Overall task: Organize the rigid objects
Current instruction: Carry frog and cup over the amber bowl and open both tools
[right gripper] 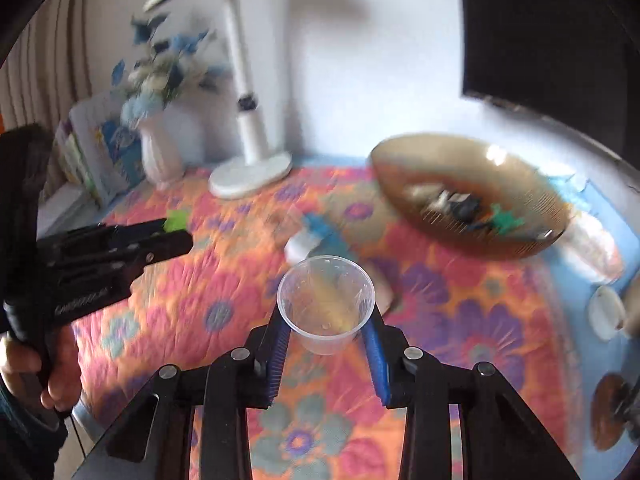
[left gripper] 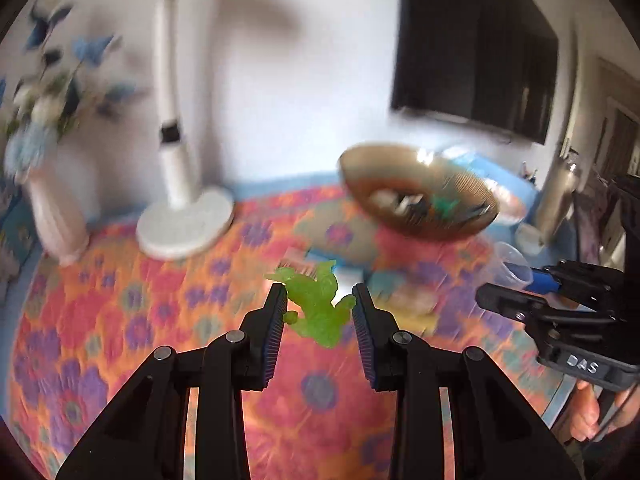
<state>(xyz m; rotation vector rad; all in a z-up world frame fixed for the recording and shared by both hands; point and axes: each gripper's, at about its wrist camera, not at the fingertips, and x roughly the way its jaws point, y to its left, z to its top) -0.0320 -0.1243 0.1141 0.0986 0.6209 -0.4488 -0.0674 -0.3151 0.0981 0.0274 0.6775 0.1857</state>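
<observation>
Above floral cloth (left gripper: pixel 120 320): left hand-held gripper (left gripper: pixel 319 312) pinches green figure (left gripper: pixel 316 304); right hand-held gripper (right gripper: pixel 328 328) clamps clear cup (right gripper: pixel 326 304).

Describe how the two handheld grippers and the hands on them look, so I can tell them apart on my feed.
Both are black plastic with silver pivot pins and ribbed blue pads. The left gripper shows faint, unreadable lettering on its side from the right wrist view, a thin black cable below, and a bare hand with a dark sleeve. The right gripper carries white lettering "DAS" and is gripped by a bare hand.
</observation>
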